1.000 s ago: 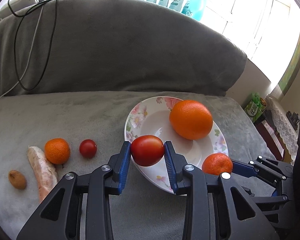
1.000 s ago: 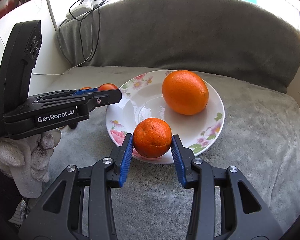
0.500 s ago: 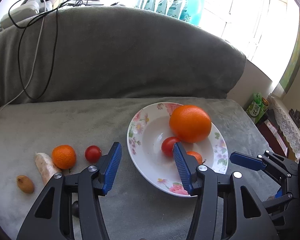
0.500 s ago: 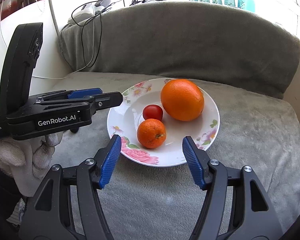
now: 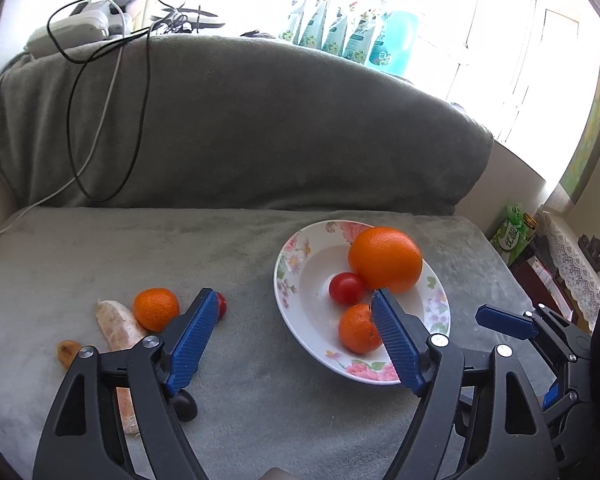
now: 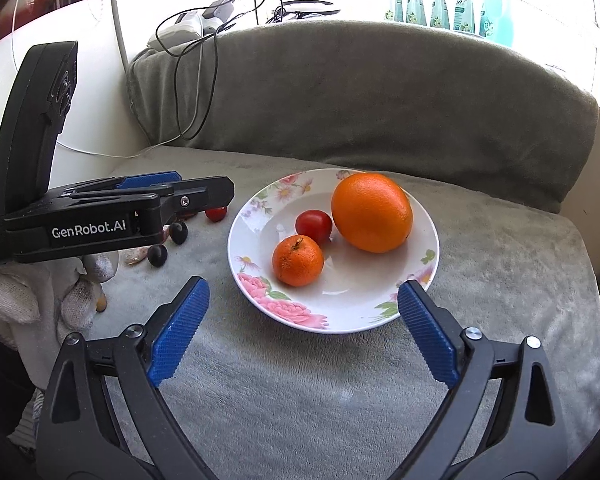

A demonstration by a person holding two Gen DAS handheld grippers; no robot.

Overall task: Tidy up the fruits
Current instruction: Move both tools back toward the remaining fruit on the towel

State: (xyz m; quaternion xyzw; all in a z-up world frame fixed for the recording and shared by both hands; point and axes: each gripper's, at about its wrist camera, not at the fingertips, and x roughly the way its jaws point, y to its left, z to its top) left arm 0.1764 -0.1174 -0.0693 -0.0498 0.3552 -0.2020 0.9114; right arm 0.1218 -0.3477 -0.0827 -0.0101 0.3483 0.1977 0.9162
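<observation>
Ahead of the right claw [image 6: 302, 322] sits the floral plate [image 6: 428, 236] on the grey sofa seat [image 6: 500, 288], and both claws have just been opening, nothing between their pads now! On the plate, just past the right claw's spread tips: the big orange [image 6: 372, 212], the mandarin [image 6: 298, 261] nearest, the tomato [image 6: 314, 226] tucked between them. The left claw [image 5: 292, 312] is released too; left of its left finger lie a second mandarin [image 5: 156, 309], a pale root [image 5: 118, 326] and a small cherry tomato [image 5: 221, 305] peeking out.
</observation>
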